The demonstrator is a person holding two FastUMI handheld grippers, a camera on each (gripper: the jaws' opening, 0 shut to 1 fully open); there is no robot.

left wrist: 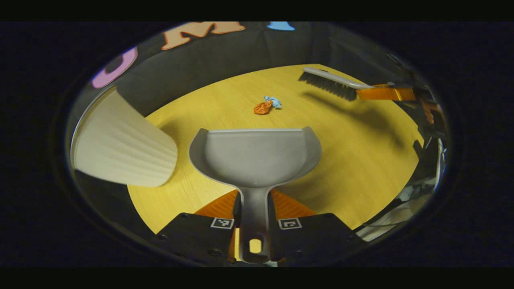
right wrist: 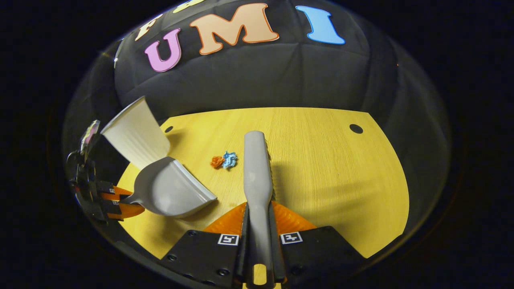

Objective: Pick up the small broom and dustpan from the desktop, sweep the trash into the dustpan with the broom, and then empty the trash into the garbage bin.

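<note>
In the left gripper view my left gripper (left wrist: 254, 208) is shut on the handle of the grey dustpan (left wrist: 255, 154), whose mouth faces the trash: an orange scrap (left wrist: 262, 108) and a blue scrap (left wrist: 274, 101) on the yellow desktop (left wrist: 361, 160). Farther right, the broom (left wrist: 331, 82) hangs above the table, held by the right gripper (left wrist: 385, 93). In the right gripper view my right gripper (right wrist: 259, 218) is shut on the broom (right wrist: 257, 168) handle, with the trash (right wrist: 224, 160) just left of the broom head. The dustpan (right wrist: 172, 188) and left gripper (right wrist: 116, 202) sit at the left.
A white ribbed garbage bin (left wrist: 124, 148) stands at the table's left side, close to the dustpan; it shows in the right gripper view as the bin (right wrist: 134, 134) behind the dustpan. Two round holes (right wrist: 355, 129) mark the desktop's far part. The black cloth wall rises behind.
</note>
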